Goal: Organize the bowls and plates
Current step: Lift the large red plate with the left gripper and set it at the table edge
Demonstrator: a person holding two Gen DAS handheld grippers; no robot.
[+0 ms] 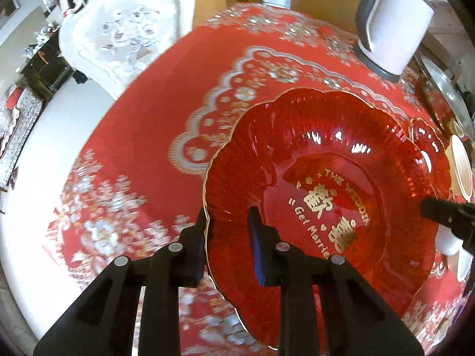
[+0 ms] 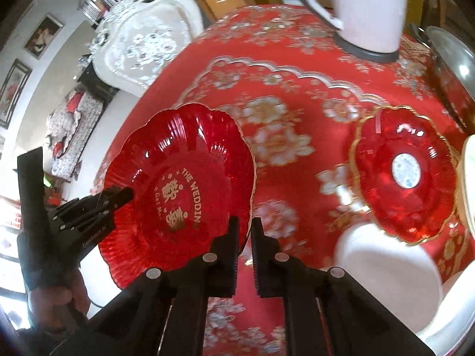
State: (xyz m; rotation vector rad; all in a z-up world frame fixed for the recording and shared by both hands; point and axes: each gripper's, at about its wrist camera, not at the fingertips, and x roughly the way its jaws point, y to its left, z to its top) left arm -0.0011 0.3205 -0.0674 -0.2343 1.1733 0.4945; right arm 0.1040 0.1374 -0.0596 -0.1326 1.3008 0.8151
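A large red glass plate [image 1: 326,154] with gold lettering and a scalloped gold rim hangs tilted above the red tablecloth. My left gripper [image 1: 228,213] is shut on its left rim, one finger under the glass and the blue-padded finger on top. In the right wrist view my right gripper [image 2: 246,222] pinches the opposite rim of the same large red plate [image 2: 178,154], and the left gripper [image 2: 124,195] shows at the plate's far side, held by a gloved hand. The right gripper [image 1: 427,204] shows as a dark tip at the plate's right edge.
A smaller red plate [image 2: 403,175] with a gold rim lies on the table [image 2: 282,112] to the right. White bowls [image 2: 386,267] sit at the near right. A white kettle [image 2: 365,9] stands at the back, with a metal lid [image 2: 457,56] beside it. A white chair [image 2: 142,44] stands behind the table on the left.
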